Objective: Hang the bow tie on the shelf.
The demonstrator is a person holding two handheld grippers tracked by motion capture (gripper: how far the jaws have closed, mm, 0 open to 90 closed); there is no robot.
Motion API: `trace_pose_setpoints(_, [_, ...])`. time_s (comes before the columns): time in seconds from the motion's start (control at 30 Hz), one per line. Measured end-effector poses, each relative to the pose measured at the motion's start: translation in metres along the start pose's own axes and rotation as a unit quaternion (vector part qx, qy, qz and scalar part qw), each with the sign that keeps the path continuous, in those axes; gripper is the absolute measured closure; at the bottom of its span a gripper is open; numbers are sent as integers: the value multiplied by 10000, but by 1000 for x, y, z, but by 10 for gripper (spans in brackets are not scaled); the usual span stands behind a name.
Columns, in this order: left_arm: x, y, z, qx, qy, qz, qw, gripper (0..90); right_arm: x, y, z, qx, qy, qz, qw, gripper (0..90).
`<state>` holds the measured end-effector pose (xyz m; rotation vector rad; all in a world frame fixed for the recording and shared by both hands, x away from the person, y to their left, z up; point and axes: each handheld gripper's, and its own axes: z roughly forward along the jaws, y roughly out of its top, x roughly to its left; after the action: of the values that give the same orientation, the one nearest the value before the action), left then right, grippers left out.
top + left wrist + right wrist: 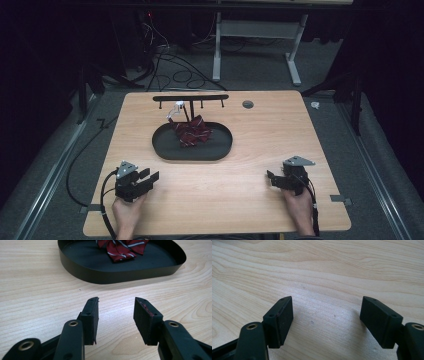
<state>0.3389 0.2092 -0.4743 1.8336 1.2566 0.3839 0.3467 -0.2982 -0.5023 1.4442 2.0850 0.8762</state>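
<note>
Bow tie (192,133) lies in tray (165,145), well beyond both open tongs (148,179).

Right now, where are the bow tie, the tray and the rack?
bow tie (192,132), high view, middle of the red striped cloth.
tray (220,147), high view, bare black floor near its right rim.
rack (165,98), high view, left part of the black top bar.

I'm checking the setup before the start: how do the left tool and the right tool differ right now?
The left tool points toward the black tray holding the red striped cloth; the right tool faces bare wooden table. The left tool's jaws stand narrower apart than the right tool's. Both are open, empty and low over the table's near edge.
</note>
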Motion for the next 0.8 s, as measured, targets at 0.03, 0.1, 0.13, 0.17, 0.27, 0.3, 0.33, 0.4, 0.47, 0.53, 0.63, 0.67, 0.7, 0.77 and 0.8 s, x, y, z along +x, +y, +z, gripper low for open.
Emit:
trace_pose_setpoints(0.03, [0,-1,1,5,5,-3,10000,557,0,0,0,0,-2,-1,10000,281])
trace_pose_setpoints(0.1, [-1,-2,2,12,0,0,10000,557,0,0,0,0,-3,-2,10000,282])
trace_pose_setpoints(0.13, [-1,-3,3,31,1,-1,10000,557,0,0,0,0,-1,-3,10000,282])
trace_pose_setpoints(0.17, [-2,-4,5,65,-6,7,10000,557,0,0,0,0,-2,-2,10000,282])
trace_pose_setpoints(0.27, [-3,-6,7,105,-12,12,9999,557,0,0,0,0,-2,-2,10000,282])
trace_pose_setpoints(0.3, [-4,-7,9,125,-6,24,9999,556,0,0,0,0,-2,-2,10000,282])
trace_pose_setpoints(0.33, [-4,-7,10,132,-11,42,9999,556,0,0,0,0,-2,-2,10000,281])
trace_pose_setpoints(0.4, [-5,-9,13,178,-17,40,9998,555,0,0,0,1,-3,-3,10000,282])
trace_pose_setpoints(0.47, [-5,-10,15,195,-40,24,9998,555,0,0,0,1,-3,-3,10000,282])
trace_pose_setpoints(0.53, [-7,-12,18,224,-66,6,9997,554,0,0,0,1,-2,-5,10000,282])
trace_pose_setpoints(0.63, [-10,-14,23,305,-35,86,9995,549,0,0,0,1,-4,-5,10000,282])
trace_pose_setpoints(0.67, [-10,-14,23,305,-35,86,9995,547,0,0,0,1,-4,-5,10000,282])
trace_pose_setpoints(0.7, [-12,-14,26,338,0,144,9993,544,0,0,0,0,-3,-4,10000,282])
trace_pose_setpoints(0.77, [-13,-15,28,354,28,171,9992,539,0,0,0,1,-3,-3,10000,282])
trace_pose_setpoints(0.8, [-13,-15,28,354,28,171,9992,537,0,0,0,1,-3,-3,10000,282])
